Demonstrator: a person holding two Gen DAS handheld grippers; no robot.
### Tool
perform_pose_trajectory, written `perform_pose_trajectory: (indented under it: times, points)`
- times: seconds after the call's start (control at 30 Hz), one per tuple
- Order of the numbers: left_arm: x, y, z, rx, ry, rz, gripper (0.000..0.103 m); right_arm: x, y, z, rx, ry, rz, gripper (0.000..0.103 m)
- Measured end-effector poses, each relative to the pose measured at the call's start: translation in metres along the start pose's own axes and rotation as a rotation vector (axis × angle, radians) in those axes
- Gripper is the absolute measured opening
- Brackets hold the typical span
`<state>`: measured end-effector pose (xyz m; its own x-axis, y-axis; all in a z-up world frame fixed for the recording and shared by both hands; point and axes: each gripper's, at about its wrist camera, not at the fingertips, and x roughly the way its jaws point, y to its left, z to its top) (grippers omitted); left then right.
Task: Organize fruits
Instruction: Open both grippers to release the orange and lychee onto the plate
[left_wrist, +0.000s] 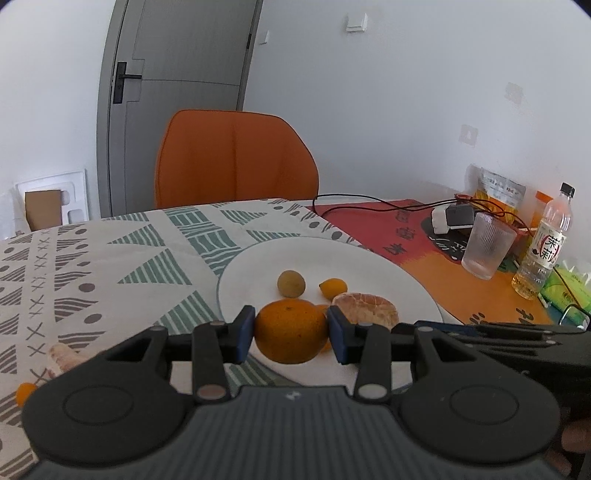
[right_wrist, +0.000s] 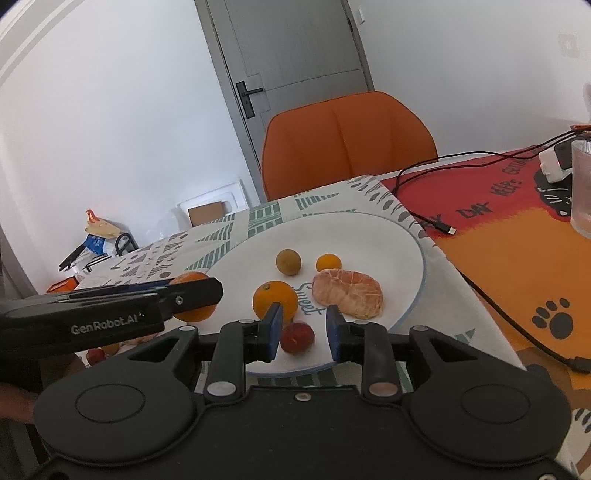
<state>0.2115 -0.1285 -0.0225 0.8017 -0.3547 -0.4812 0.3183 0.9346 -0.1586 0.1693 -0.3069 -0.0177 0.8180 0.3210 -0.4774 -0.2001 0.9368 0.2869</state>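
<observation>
My left gripper (left_wrist: 291, 334) is shut on an orange mandarin (left_wrist: 290, 331) and holds it over the near left rim of the white plate (left_wrist: 373, 266). It shows from the side in the right wrist view (right_wrist: 194, 301). On the plate (right_wrist: 399, 251) lie a brownish round fruit (right_wrist: 288, 261), a small kumquat (right_wrist: 328, 263), a peeled citrus (right_wrist: 349, 298), an orange (right_wrist: 275, 300) and a small red fruit (right_wrist: 297, 336). My right gripper (right_wrist: 302, 338) is open, its blue pads on either side of the red fruit, not touching it.
A peeled citrus piece (left_wrist: 62, 360) and a small orange fruit (left_wrist: 24, 392) lie on the patterned cloth at the left. A glass (left_wrist: 487, 245), a bottle (left_wrist: 543, 247), cables (right_wrist: 443, 221) and packets stand at the right. An orange chair (left_wrist: 236, 158) is behind the table.
</observation>
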Motion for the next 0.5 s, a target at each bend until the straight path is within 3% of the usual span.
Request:
perform_pose_trajectory:
  times: [0.27,0.37,0.5]
  points:
    - [-0.007,-0.005,0.004,0.018,-0.037,0.025,0.045,-0.008,-0.001,-0.001,0.025,-0.011,0.0,0.029]
    - [-0.012,-0.001,0.006,0.008,-0.034,0.03,0.056,-0.008,0.002,-0.002,0.017,-0.019,-0.009,0.034]
    - [-0.022,0.006,0.005,0.005,-0.046,0.077,0.079,-0.008,0.005,-0.002,0.015,-0.021,-0.013,0.039]
